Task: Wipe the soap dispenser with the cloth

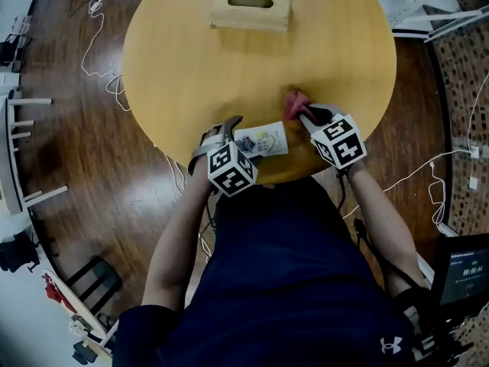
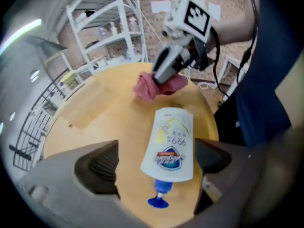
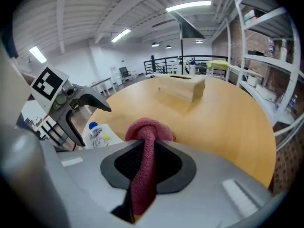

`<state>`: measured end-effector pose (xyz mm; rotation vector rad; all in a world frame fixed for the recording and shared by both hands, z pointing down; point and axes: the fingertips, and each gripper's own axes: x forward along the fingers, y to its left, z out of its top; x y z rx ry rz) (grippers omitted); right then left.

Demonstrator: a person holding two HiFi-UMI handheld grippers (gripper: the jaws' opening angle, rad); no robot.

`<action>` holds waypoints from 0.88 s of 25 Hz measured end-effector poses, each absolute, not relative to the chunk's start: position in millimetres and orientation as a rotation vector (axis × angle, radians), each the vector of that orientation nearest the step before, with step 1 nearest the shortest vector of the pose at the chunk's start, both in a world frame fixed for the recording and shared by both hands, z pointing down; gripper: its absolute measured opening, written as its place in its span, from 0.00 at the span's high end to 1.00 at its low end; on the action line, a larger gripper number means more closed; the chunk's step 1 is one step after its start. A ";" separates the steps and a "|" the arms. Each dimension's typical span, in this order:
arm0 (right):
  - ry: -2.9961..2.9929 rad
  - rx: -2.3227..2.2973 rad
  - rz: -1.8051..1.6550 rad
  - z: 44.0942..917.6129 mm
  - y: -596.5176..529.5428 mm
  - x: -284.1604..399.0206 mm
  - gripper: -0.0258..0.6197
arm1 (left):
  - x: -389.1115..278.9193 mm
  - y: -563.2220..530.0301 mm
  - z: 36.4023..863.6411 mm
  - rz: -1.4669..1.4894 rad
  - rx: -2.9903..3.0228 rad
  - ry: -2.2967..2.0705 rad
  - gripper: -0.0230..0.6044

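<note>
- Lying flat on the table (image 1: 191,60), the soap dispenser (image 2: 170,144) is a white pouch-like bottle with a printed label, and its blue cap (image 2: 158,201) points back toward the left claw (image 2: 154,163).
- The left claw is released: its two dark pads stand wide apart with the dispenser in the gap between them. One pad is well clear of the bottle and the other is close beside it, with no squeeze showing.
- In the head view the bottle sits near the table edge closest to the person, just ahead of the left claw's tips and to the inner side of the right claw (image 3: 148,163).
- The cloth (image 3: 145,127) is dark pink and bunched. The right claw is clenched on it: a strip runs down between the two pads and a rolled wad sticks out past the tips.
- That wad hangs just beyond the bottle's flat end, on the side away from the left claw. It is close to the bottle but not on it.
- Both claws slant downward, and each carries a cube with square markers; the left one (image 1: 231,168) is nearest the person's body.
- Far ahead of both claws, across the round table, a wooden box (image 1: 250,8) with a slot in its top stands.
- Around the table are a dark wooden floor (image 1: 84,167) with a thin white cable (image 1: 99,44) trailing over it, and white shelves (image 2: 114,27) behind.
</note>
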<state>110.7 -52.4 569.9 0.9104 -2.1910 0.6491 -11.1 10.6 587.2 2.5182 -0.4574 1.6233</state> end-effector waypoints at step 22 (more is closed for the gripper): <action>-2.058 1.237 0.934 574.2 -11.9 67.0 0.86 | -101.6 32.1 608.2 1.068 2.700 -0.542 0.44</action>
